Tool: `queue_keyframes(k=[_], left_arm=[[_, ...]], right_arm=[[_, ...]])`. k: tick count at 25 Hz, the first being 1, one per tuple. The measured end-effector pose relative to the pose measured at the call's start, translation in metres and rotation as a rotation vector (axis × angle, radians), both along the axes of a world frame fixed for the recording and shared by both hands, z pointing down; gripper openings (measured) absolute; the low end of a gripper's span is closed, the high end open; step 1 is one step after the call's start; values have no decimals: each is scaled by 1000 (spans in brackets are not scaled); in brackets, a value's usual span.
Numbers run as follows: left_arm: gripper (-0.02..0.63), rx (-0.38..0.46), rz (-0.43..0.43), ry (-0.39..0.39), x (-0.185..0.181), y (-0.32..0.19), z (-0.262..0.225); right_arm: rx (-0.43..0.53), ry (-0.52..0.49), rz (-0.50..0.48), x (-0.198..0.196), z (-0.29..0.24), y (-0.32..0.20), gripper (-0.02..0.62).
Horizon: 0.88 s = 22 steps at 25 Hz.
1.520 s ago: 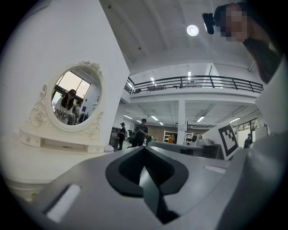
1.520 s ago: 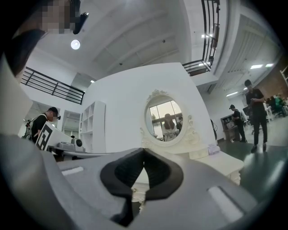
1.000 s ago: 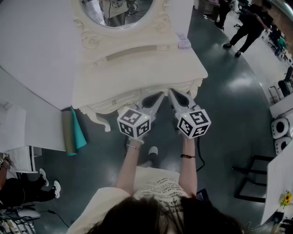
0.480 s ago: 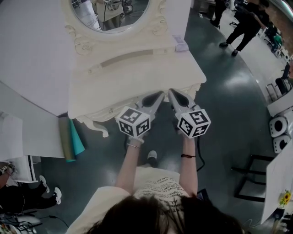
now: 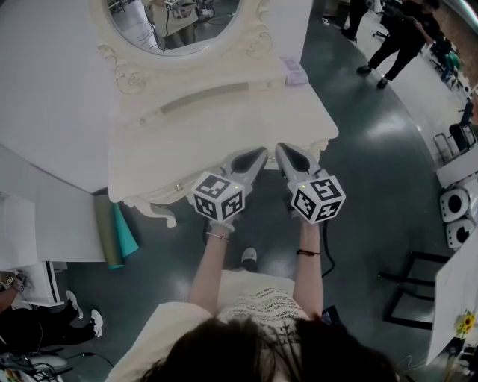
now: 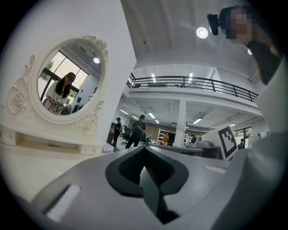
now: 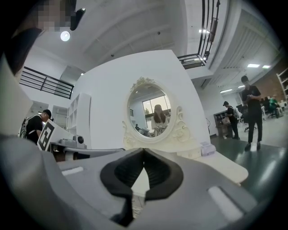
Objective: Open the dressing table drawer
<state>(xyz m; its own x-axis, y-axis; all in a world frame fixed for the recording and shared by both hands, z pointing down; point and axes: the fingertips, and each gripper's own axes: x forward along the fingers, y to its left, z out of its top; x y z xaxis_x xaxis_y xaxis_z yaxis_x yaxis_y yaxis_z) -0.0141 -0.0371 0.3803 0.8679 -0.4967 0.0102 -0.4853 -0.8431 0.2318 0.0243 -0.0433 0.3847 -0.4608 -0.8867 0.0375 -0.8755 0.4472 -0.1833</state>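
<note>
The cream dressing table (image 5: pixel 187 134) with an oval mirror (image 5: pixel 175 19) stands in front of me in the head view. Its drawer front sits under the table's carved front edge and is mostly hidden; a small knob (image 5: pixel 178 186) shows there. My left gripper (image 5: pixel 260 154) and right gripper (image 5: pixel 282 148) are side by side, tips over the table's front edge, both pointing at the mirror. In the left gripper view, the left gripper (image 6: pixel 144 147) is shut with nothing in it. The right gripper (image 7: pixel 143 149) is shut and empty too, facing the mirror (image 7: pixel 150 113).
A small lilac box (image 5: pixel 295 69) lies at the table's back right corner. Rolled teal and olive mats (image 5: pixel 116 231) lean by a white panel on the left. People (image 5: pixel 403 37) stand at the upper right. A black frame stand (image 5: pixel 418 291) is at the right.
Both grippers have moved a little forward together, from the table's front edge to over its top. Their jaws stay shut.
</note>
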Motion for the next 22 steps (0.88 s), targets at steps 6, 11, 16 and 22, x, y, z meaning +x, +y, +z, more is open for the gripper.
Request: queue_keyframes(k=[6, 11, 16, 22], left_arm=[[-2, 7, 4, 3, -2, -18, 0], [-1, 10, -9, 9, -9, -33, -1], [0, -3, -24, 14, -10, -48, 2], [-2, -9, -37, 17, -1, -76, 2]], right_arm=[[1, 0, 5, -4, 2, -19, 3], [-6, 2, 8, -4, 3, -34, 3], [-28, -2, 11, 1, 7, -50, 3], [-32, 3, -6, 10, 5, -80, 3]])
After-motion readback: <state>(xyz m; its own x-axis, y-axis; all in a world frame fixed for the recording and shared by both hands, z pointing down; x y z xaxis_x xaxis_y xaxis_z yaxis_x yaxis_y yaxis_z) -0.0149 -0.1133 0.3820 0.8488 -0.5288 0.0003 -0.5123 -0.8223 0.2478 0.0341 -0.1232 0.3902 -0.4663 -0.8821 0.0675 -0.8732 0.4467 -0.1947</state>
